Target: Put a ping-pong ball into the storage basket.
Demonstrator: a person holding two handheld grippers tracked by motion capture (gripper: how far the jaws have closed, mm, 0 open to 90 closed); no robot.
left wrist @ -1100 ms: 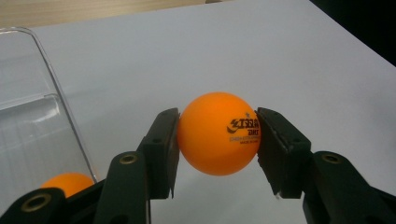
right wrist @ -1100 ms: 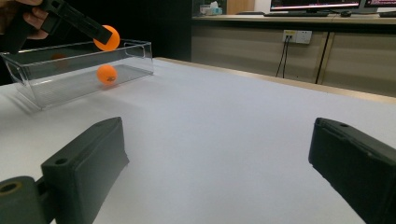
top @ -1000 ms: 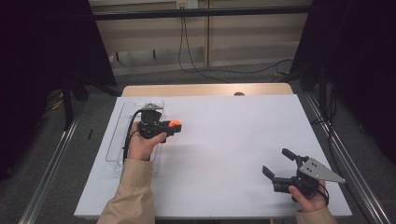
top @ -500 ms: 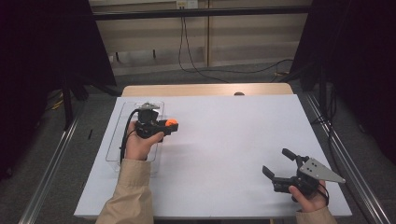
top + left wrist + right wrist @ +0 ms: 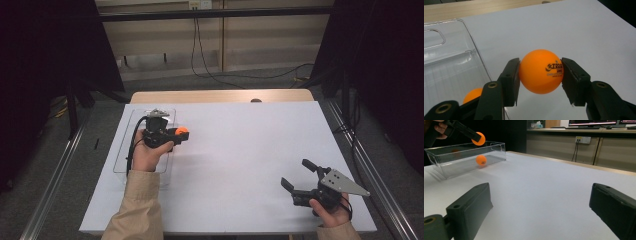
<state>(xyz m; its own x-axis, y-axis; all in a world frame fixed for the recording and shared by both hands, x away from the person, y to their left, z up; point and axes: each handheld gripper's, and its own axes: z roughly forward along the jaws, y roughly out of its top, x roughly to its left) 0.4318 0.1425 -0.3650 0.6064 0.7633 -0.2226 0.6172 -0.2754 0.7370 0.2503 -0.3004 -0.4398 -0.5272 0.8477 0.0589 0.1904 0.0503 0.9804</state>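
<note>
Over the white table we are carrying a ball, clamped in the left gripper, toward the bin, needing release inside; right gripper is idling agape.

The high view looks forward and down from above the near edge of the tabletop, taking in all four edges. The left gripper view sits close over the far left corner, facing the far right one. The right gripper view skims low from the near right corner; both share the clear bin (near versus distant).
</note>
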